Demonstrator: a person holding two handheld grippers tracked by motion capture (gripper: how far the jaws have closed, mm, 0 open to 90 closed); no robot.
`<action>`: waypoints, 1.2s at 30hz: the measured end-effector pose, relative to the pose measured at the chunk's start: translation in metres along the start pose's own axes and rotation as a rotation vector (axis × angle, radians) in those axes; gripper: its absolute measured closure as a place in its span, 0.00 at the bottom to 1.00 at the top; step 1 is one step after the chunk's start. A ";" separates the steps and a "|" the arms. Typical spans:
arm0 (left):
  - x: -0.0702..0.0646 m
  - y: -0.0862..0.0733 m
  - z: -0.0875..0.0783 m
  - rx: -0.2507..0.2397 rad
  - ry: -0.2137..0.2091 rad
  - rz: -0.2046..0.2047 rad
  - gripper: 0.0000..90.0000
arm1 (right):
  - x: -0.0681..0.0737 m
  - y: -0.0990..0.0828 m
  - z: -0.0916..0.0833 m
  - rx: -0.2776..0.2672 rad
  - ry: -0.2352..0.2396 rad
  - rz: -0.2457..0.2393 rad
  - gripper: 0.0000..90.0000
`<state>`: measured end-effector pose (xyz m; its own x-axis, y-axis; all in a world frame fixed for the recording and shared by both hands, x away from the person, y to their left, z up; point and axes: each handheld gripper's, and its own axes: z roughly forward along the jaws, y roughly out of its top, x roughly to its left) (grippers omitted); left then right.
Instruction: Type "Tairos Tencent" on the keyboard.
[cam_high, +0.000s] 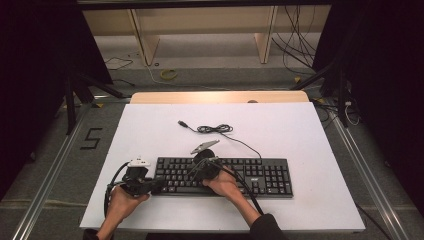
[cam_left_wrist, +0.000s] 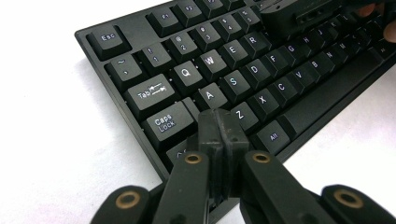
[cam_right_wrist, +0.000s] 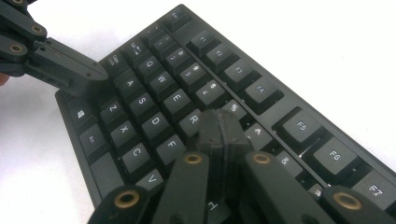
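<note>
A black keyboard (cam_high: 250, 176) lies on the white board (cam_high: 300, 130), near its front edge. My left gripper (cam_high: 161, 185) is at the keyboard's left end, jaws shut with nothing between them. In the left gripper view its tips (cam_left_wrist: 222, 122) rest by the left Shift key, between Caps Lock and Z of the keyboard (cam_left_wrist: 261, 70). My right gripper (cam_high: 197, 171) is over the left-middle keys, also shut and empty. In the right gripper view its tips (cam_right_wrist: 219, 122) sit just right of the R key on the keyboard (cam_right_wrist: 154, 88). The left gripper (cam_right_wrist: 100, 74) shows at the upper left there.
The keyboard's cable (cam_high: 215, 129) lies coiled on the board behind it and ends in a USB plug (cam_high: 183, 123). A wooden tabletop edge (cam_high: 215, 96) runs along the board's far side. Dark stands and loose cables are on the floor around the table.
</note>
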<state>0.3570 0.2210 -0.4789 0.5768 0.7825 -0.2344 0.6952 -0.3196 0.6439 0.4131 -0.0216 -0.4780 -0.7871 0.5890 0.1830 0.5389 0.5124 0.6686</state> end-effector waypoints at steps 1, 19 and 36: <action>0.000 0.000 0.000 0.000 0.000 0.003 0.99 | 0.000 0.000 0.000 0.000 -0.001 0.002 1.00; -0.003 0.005 -0.009 -0.091 -0.050 0.003 0.84 | -0.002 0.001 -0.021 -0.071 0.025 0.023 0.89; -0.002 0.010 -0.011 -0.134 -0.060 -0.019 0.64 | -0.007 -0.001 -0.038 -0.115 0.045 0.038 0.74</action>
<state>0.3577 0.2221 -0.4644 0.5917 0.7530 -0.2879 0.6450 -0.2279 0.7294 0.4061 -0.0503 -0.4525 -0.7808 0.5768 0.2402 0.5327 0.4135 0.7385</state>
